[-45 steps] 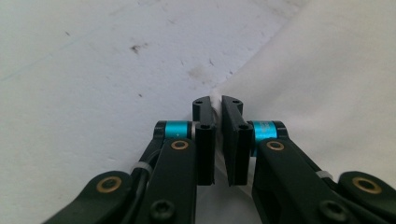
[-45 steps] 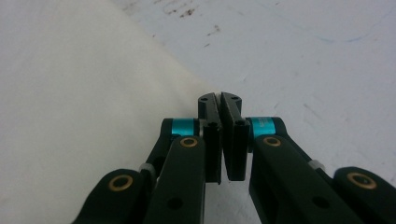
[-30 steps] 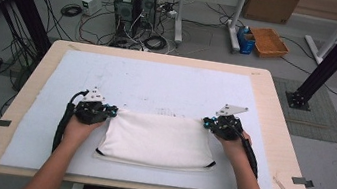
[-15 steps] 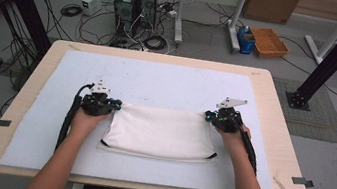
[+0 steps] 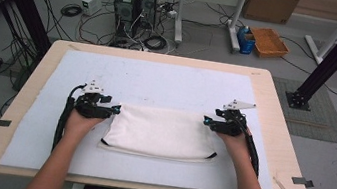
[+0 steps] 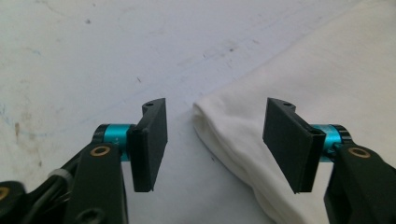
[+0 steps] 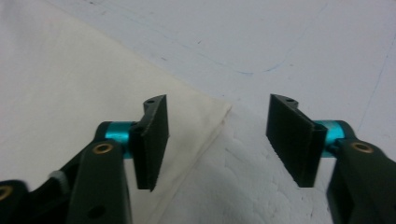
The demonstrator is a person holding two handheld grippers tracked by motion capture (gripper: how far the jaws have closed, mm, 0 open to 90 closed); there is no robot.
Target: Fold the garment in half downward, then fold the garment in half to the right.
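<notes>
two grippers w/ jaws just opened, left gripper (image 5: 114,110) & right gripper (image 5: 206,122) at folded white cloth (image 5: 159,132) far corners, unclamped

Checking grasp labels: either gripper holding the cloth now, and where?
Nothing held. Left gripper and right gripper have just opened; a far corner of the folded white cloth lies between each pair of jaws, unpinched.

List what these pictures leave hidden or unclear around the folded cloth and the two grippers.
- Cloth: its underside and inner layers are hidden by the fold in the high view; what kind of piece it is cannot be told.
- Cloth corner between the open jaws of the left gripper: the cloth runs off the right and bottom edges.
- Right gripper, jaws open: the cloth runs off the left edge.
- High view: the jaws are too small to read.
</notes>
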